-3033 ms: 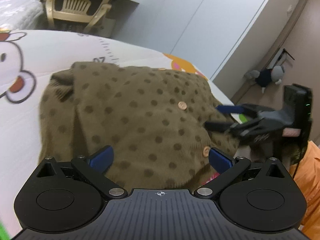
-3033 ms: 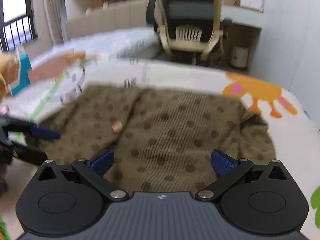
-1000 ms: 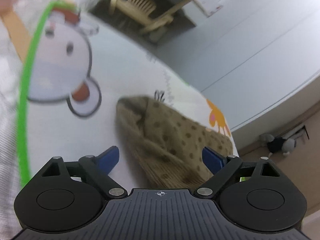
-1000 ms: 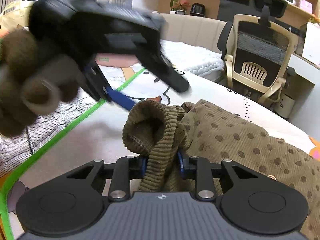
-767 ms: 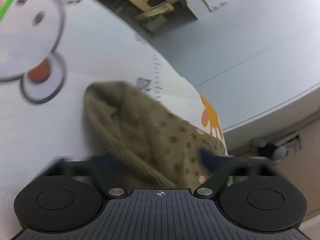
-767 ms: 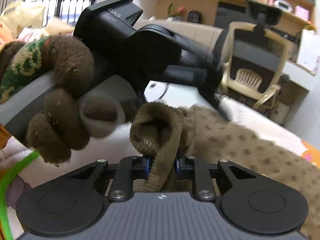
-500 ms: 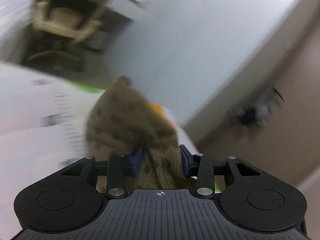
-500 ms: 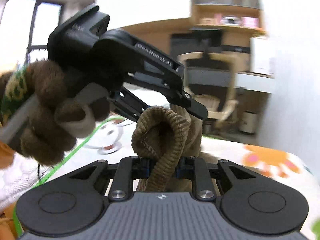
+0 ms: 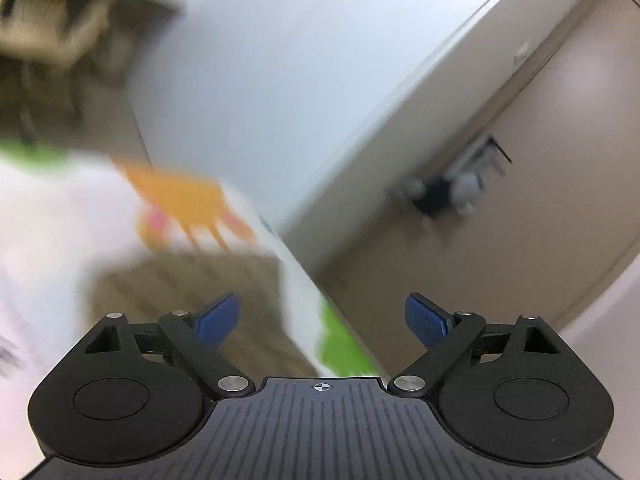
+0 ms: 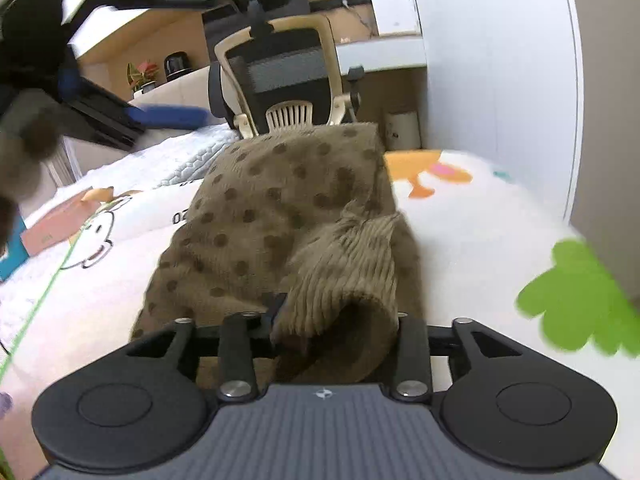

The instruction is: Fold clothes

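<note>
A brown dotted knit garment (image 10: 276, 208) lies folded in a long heap on the cartoon-print bed sheet (image 10: 460, 240). My right gripper (image 10: 336, 316) sits low at its near end. Its jaws are partly apart, with the ribbed hem (image 10: 344, 264) bulging loosely between them. In the blurred left wrist view my left gripper (image 9: 320, 320) is open and holds nothing, and the garment (image 9: 180, 288) shows below its left finger. The right wrist view shows the left gripper's blue finger (image 10: 168, 114) up at the left, held by a fuzzy brown gloved hand (image 10: 28, 148), clear of the cloth.
An office chair (image 10: 280, 76) and desk stand beyond the bed's far edge. A white wardrobe (image 10: 500, 80) borders the right side. A pink box (image 10: 52, 228) lies at the left. A plush toy (image 9: 440, 196) hangs on the beige door. The bed's edge (image 9: 304, 280) runs near the left gripper.
Both grippers carried the garment's end over and laid it down folded. The left gripper let go and swung up and away. The right gripper's jaws have widened around the hem.
</note>
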The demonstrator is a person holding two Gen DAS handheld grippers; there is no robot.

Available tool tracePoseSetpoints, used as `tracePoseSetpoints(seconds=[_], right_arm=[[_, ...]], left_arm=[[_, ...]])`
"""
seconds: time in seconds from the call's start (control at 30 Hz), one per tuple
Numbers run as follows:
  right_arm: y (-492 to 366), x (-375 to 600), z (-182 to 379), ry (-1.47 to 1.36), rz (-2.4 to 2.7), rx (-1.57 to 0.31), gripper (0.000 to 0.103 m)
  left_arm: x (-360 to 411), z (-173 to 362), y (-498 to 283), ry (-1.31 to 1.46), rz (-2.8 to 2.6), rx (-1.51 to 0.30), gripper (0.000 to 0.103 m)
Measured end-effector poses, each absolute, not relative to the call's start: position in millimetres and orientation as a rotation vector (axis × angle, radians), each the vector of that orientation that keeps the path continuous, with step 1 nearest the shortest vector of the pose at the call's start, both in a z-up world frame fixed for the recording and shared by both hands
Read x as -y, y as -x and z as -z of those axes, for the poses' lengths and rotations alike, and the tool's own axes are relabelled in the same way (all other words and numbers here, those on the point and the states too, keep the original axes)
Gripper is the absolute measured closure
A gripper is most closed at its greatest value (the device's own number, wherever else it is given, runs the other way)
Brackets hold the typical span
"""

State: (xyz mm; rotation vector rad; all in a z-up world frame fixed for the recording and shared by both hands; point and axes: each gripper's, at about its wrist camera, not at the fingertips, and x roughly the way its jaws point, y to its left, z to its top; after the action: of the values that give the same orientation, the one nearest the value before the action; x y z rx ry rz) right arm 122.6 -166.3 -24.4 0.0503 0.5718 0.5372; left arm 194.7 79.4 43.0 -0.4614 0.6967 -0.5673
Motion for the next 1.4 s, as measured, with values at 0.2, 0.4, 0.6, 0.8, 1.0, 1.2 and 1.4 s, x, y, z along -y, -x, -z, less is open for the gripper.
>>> tracePoseSetpoints(seconds=[0.2, 0.4, 0.6, 0.8, 1.0, 1.2, 1.4], right_arm=[[-121.7, 184.4, -1.1, 0.008, -0.511, -0.466, 0.049], [-115.5, 179.1, -61.9, 0.138, -0.575, -0.279, 0.0], [-203.3, 145.9, -61.7, 0.118, -0.449, -0.363, 0.0], [-294.2, 118.9, 17.0, 0.189, -0.363, -0.73, 0.0], [-285.8, 114.4, 26.4, 0.343, -0.27, -0.677, 0.0], [-265.7, 131.0, 14.9, 0.228, -0.308, -0.619, 0.0], [-180.5, 118.8, -28.6, 0.209, -0.635, -0.483, 0.0]], left_arm=[[-89.4, -3.1, -203.6, 0.319, 0.321, -0.777, 0.026], [-67.9, 30.3, -252.8, 0.287, 0.252, -0.814, 0.011], [-74.9, 44.8, -256.1, 0.308, 0.284, -0.812, 0.007], [-82.1, 50.5, -253.4, 0.337, 0.305, -0.823, 0.006], [-102.2, 30.2, -242.5, 0.423, 0.392, -0.78, 0.007], [-104.0, 28.9, -246.1, 0.279, 0.292, -0.771, 0.006], [-95.7, 48.3, -266.1, 0.309, 0.287, -0.789, 0.002]])
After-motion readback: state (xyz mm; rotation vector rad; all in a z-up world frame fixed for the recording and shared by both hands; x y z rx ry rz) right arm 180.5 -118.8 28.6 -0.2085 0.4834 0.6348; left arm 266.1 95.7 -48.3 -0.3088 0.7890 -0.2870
